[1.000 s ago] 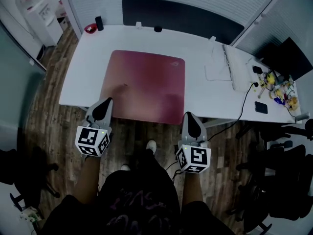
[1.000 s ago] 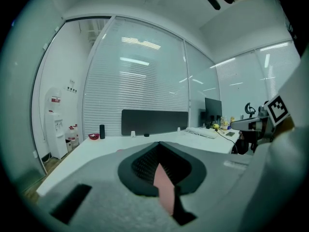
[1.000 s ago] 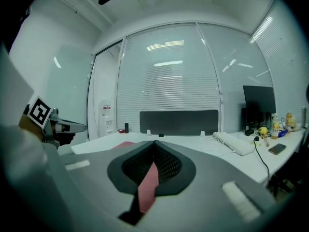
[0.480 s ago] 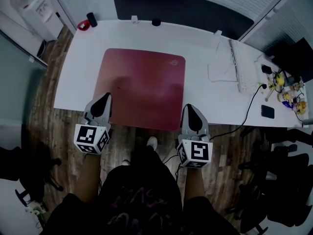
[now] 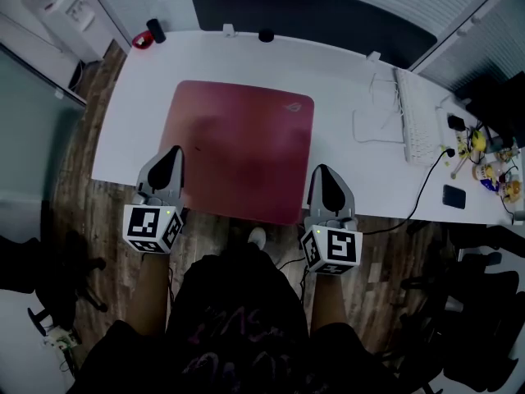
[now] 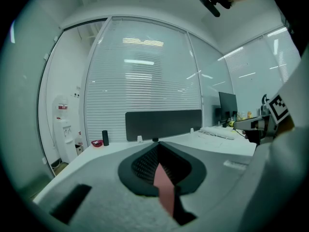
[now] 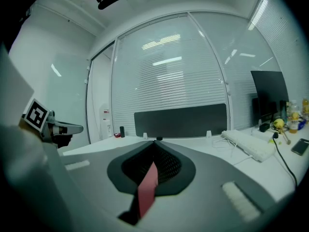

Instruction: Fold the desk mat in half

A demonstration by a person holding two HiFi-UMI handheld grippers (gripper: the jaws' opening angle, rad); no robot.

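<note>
A dark red desk mat [image 5: 238, 150] lies flat on the white desk [image 5: 123, 113], its near edge at the desk's front edge. My left gripper [image 5: 172, 153] sits at the mat's near left corner and my right gripper [image 5: 320, 171] at its near right corner. Both are shut. In the left gripper view a red strip of mat [image 6: 164, 187] shows between the closed jaws of the left gripper [image 6: 157, 146]. The right gripper view shows the same red strip [image 7: 147, 187] pinched in the right gripper [image 7: 155, 141].
A white keyboard [image 5: 418, 117] with a black cable, a phone [image 5: 455, 195] and small toys lie at the desk's right end. A red dish [image 5: 141, 41] and a black cylinder [image 5: 156, 33] stand at the back left. A dark partition [image 5: 312, 19] runs behind the desk.
Both grippers have reached a little farther forward over the mat's near corners. The view has shifted slightly; the mat still lies flat.
</note>
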